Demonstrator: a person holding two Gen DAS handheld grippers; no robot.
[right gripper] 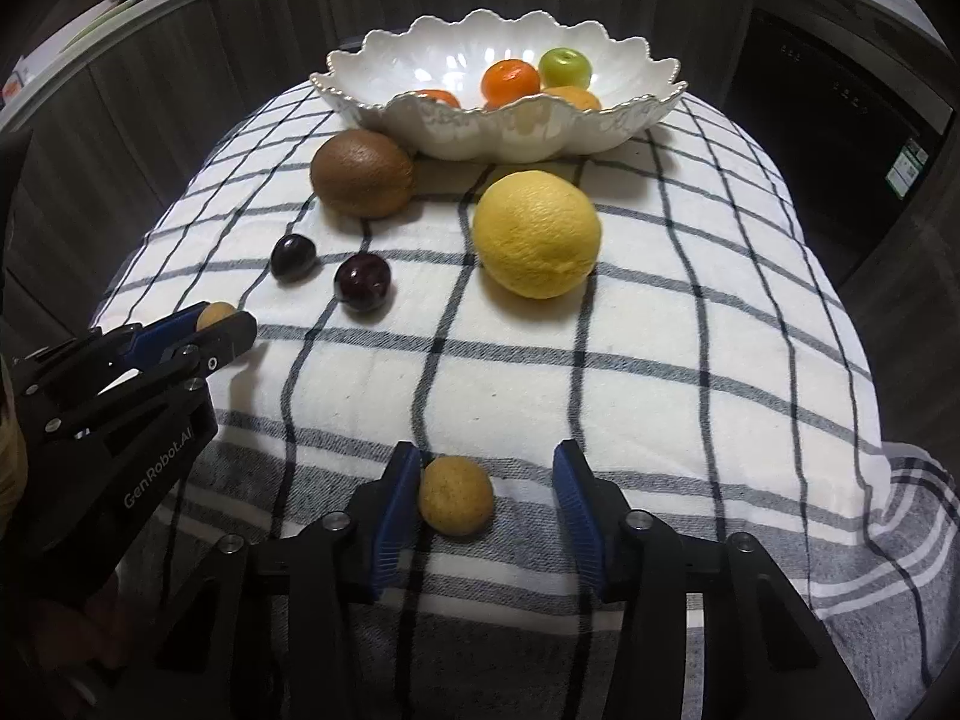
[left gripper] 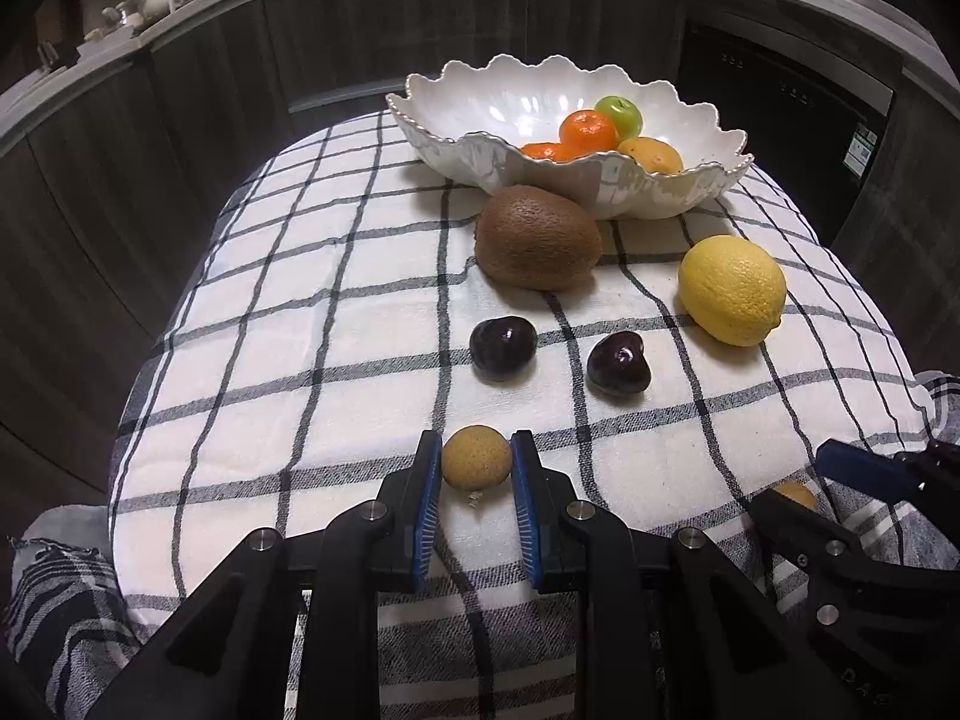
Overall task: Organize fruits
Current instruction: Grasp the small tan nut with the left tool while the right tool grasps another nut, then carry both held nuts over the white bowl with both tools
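A white scalloped bowl (left gripper: 612, 180) (right gripper: 540, 132) at the back holds two oranges, a green apple (left gripper: 619, 114) and a yellow-orange fruit. On the checked cloth lie a kiwi (left gripper: 537, 238) (right gripper: 362, 174), a lemon (left gripper: 732, 289) (right gripper: 536, 234) and two dark cherries (left gripper: 503, 348) (left gripper: 618, 365). My left gripper (left gripper: 477, 459) is shut on a small tan longan (left gripper: 477, 457), low over the cloth; it also shows in the right wrist view (right gripper: 219, 321). My right gripper (right gripper: 486, 495) is open around a second longan (right gripper: 456, 495) that touches its left finger.
The cloth (right gripper: 660, 324) covers a rounded surface that drops away at the left, right and near edges. Dark cabinets (left gripper: 180, 138) and a dishwasher front (right gripper: 840, 120) stand behind. The right gripper's side shows at the right edge of the left wrist view (left gripper: 870, 480).
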